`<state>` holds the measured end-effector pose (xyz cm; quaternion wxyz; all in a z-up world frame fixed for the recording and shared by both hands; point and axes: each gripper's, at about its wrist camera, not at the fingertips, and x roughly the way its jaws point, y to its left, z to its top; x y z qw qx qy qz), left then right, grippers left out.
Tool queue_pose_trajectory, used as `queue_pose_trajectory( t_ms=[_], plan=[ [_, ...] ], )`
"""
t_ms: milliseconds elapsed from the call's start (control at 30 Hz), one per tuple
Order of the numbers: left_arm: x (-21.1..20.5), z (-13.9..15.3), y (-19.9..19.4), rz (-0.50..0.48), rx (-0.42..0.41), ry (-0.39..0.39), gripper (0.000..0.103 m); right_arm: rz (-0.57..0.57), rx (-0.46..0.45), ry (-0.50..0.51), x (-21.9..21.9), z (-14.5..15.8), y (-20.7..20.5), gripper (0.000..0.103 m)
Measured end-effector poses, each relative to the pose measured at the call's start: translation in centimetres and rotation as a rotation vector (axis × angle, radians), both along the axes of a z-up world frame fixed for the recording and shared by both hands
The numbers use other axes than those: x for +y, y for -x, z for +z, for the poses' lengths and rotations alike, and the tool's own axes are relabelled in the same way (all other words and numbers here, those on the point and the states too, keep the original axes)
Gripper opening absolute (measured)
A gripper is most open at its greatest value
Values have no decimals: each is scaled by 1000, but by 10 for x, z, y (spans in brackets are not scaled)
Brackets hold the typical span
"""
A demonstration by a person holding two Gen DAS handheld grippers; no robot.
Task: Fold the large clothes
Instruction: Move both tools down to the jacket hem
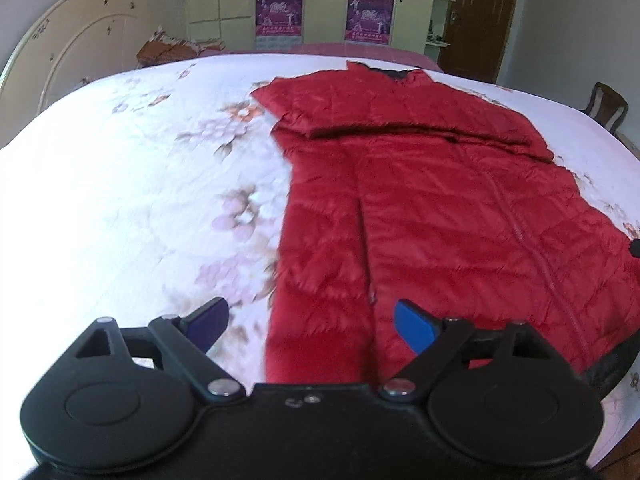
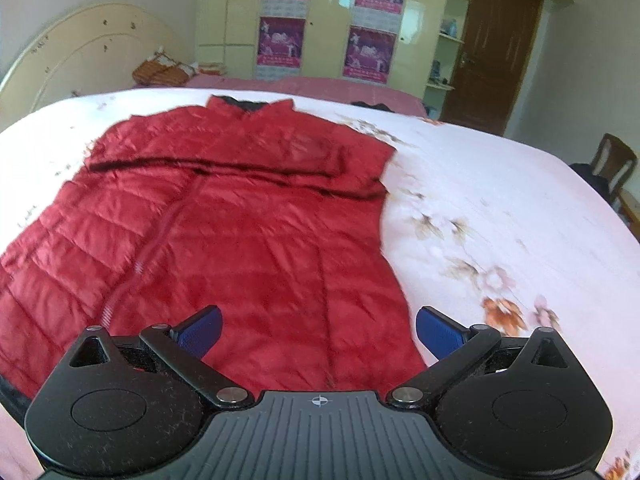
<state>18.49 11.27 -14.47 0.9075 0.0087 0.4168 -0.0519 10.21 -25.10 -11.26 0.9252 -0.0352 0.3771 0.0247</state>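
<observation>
A long red quilted jacket (image 1: 440,208) lies flat on a white floral bedsheet (image 1: 132,200), collar at the far end, sleeves folded across the chest. It also shows in the right wrist view (image 2: 224,232) on the sheet (image 2: 500,220). My left gripper (image 1: 310,324) is open and empty, hovering above the jacket's near left hem corner. My right gripper (image 2: 318,334) is open and empty, hovering above the jacket's near right hem corner. Both have blue pads.
A cream headboard (image 1: 76,56) stands at the far left. A wardrobe with purple posters (image 2: 328,32) and a brown door (image 2: 492,52) are behind the bed. A wooden chair (image 2: 612,168) stands at the right. A basket (image 2: 160,70) sits at the back left.
</observation>
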Motion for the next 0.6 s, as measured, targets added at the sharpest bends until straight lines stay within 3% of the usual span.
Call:
queue_pose_trajectory(
  t_ms=[233, 533, 567, 600],
  plan=[
    [8, -14, 11, 3, 38, 8, 82, -56, 30, 39, -22, -14, 17, 102],
    [10, -30, 21, -43, 70, 97, 61, -145, 128, 0, -55, -41, 32, 102],
    [10, -30, 21, -50, 72, 106, 56, -144, 139, -14, -57, -44, 32, 99],
    [10, -30, 21, -56, 74, 120, 48, -137, 147, -34, -57, -45, 33, 79]
  ],
)
